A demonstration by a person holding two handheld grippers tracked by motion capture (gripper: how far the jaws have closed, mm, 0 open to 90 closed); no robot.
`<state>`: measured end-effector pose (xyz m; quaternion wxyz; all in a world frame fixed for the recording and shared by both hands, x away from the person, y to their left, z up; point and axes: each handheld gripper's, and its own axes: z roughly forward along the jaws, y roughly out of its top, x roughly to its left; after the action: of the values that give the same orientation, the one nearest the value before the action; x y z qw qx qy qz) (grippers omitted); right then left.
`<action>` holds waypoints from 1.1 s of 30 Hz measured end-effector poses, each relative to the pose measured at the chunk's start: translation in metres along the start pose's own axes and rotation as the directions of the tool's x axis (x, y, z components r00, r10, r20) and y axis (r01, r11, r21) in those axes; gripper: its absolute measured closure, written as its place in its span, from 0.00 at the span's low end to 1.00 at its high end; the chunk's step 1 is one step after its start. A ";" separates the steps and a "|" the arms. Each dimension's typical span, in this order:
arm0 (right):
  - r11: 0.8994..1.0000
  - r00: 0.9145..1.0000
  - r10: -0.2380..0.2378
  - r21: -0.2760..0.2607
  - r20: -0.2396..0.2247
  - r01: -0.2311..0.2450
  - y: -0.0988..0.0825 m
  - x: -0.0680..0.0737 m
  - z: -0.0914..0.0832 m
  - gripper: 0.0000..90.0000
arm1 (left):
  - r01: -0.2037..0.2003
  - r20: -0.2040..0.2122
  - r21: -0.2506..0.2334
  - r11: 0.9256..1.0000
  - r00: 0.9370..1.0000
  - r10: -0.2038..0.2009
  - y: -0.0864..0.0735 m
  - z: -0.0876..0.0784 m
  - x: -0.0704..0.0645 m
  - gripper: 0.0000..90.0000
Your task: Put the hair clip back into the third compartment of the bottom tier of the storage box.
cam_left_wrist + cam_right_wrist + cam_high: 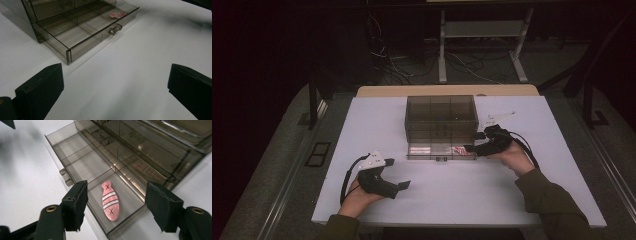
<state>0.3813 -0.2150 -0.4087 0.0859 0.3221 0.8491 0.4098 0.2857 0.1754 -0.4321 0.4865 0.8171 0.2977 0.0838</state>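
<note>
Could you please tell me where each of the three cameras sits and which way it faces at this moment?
High view: above the person's side, looking forward and down on the white table; both forearms, the left gripper and the right gripper show.
Left gripper view: low over the table, facing the smoky transparent plastic drawer box; its black jaws stand wide apart.
Right gripper view: above the open drawer's end compartment, looking down on the pink striped fish-shaped piece between its parted jaws.
Shared: both gripper views show the fish-shaped piece in the pulled-out drawer.

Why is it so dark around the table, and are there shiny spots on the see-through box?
High view: the white table is lit, the floor behind is dim. Right gripper view: bright glare streaks on the box; the pink fish is sharp.
</note>
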 end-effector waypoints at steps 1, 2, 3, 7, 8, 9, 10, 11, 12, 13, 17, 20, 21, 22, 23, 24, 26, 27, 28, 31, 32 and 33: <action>1.000 1.000 0.002 -0.006 0.009 -0.001 -0.001 0.001 -0.002 0.35 | 0.000 0.001 0.001 1.000 1.000 0.000 0.000 0.000 0.000 0.00; 1.000 1.000 0.004 -0.009 0.019 -0.004 -0.002 0.001 -0.004 0.35 | -0.001 0.001 0.001 1.000 1.000 0.001 0.000 0.000 0.000 0.00; 1.000 1.000 0.004 -0.010 0.029 -0.003 -0.002 0.002 -0.007 0.34 | -0.002 0.001 0.002 1.000 1.000 0.002 -0.001 0.000 0.000 0.00; 0.999 0.999 0.018 -0.034 0.044 -0.017 -0.006 0.003 -0.015 0.32 | -0.003 -0.001 0.000 1.000 1.000 0.003 0.000 -0.001 0.000 0.00; 0.999 0.999 0.021 -0.039 0.047 -0.019 -0.007 0.004 -0.017 0.31 | -0.004 -0.001 0.001 1.000 1.000 0.004 0.000 -0.001 0.000 0.00; 0.999 0.998 0.027 -0.042 0.050 -0.025 -0.009 0.004 -0.019 0.31 | -0.003 0.000 0.001 1.000 1.000 0.003 -0.001 0.000 0.000 0.00; 0.999 0.998 0.028 -0.043 0.052 -0.026 -0.010 0.004 -0.020 0.30 | 0.000 0.000 0.001 1.000 1.000 0.000 -0.001 0.000 0.000 0.00; 0.999 0.998 0.030 -0.043 0.059 -0.028 -0.011 0.004 -0.021 0.29 | -0.001 -0.001 0.003 1.000 1.000 0.001 -0.001 0.000 0.000 0.00; 0.999 0.997 0.032 -0.042 0.068 -0.029 -0.013 0.004 -0.022 0.29 | -0.001 -0.001 0.003 1.000 1.000 0.001 -0.001 0.000 0.000 0.00; 0.998 0.997 0.033 -0.047 0.073 -0.030 -0.014 0.004 -0.023 0.29 | -0.001 -0.001 0.003 1.000 1.000 0.001 -0.001 0.000 0.000 0.00; 0.997 0.995 0.058 -0.061 0.077 -0.054 -0.019 0.004 -0.028 0.27 | 0.000 -0.003 -0.001 1.000 1.000 0.000 -0.001 0.000 0.000 0.00; 0.996 0.994 0.071 -0.068 0.079 -0.066 -0.024 0.005 -0.031 0.25 | 0.002 -0.003 0.000 1.000 1.000 -0.002 -0.001 0.000 -0.001 0.00; 0.996 0.994 0.071 -0.065 0.083 -0.066 -0.026 0.006 -0.031 0.23 | 0.000 -0.003 0.001 1.000 1.000 0.000 -0.001 0.000 -0.001 0.00; 0.996 0.994 0.071 -0.065 0.084 -0.065 -0.028 0.007 -0.032 0.23 | 0.000 -0.003 0.001 1.000 1.000 0.000 -0.001 0.000 -0.001 0.00; 0.996 0.994 0.072 -0.063 0.086 -0.067 -0.030 0.008 -0.033 0.23 | 0.000 -0.003 0.001 1.000 1.000 0.000 -0.001 0.000 -0.001 0.00; 0.996 0.994 0.072 -0.064 0.086 -0.067 -0.032 0.009 -0.034 0.22 | 0.000 -0.004 0.000 1.000 1.000 0.000 -0.001 0.000 -0.001 0.00; 0.995 0.994 0.079 -0.069 0.082 -0.073 -0.037 0.012 -0.036 0.22 | 0.003 -0.005 -0.005 1.000 1.000 -0.003 -0.001 0.000 -0.001 0.00; 0.995 0.994 0.076 -0.070 0.082 -0.070 -0.039 0.013 -0.037 0.22 | 0.001 -0.007 -0.002 1.000 1.000 -0.001 -0.001 0.000 -0.001 0.00; 0.995 0.994 0.074 -0.069 0.084 -0.069 -0.041 0.014 -0.038 0.22 | 0.000 -0.009 -0.004 1.000 1.000 0.000 -0.001 0.000 -0.001 0.00; 0.995 0.994 0.074 -0.073 0.083 -0.068 -0.047 0.017 -0.041 0.21 | 0.004 -0.015 -0.011 1.000 1.000 -0.005 -0.001 0.000 -0.001 0.00; 0.995 0.994 0.076 -0.077 0.082 -0.070 -0.049 0.018 -0.042 0.21 | 0.005 -0.016 -0.013 1.000 1.000 -0.006 -0.001 -0.001 -0.001 0.00; 0.994 0.993 0.080 -0.078 0.083 -0.073 -0.051 0.019 -0.043 0.21 | 0.006 -0.016 -0.013 1.000 1.000 -0.006 -0.001 -0.001 -0.001 0.00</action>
<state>0.3249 -0.2540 -0.4171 0.1186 0.3682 0.8157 0.4301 0.2844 0.1758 -0.4326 0.4897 0.8123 0.3035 0.0907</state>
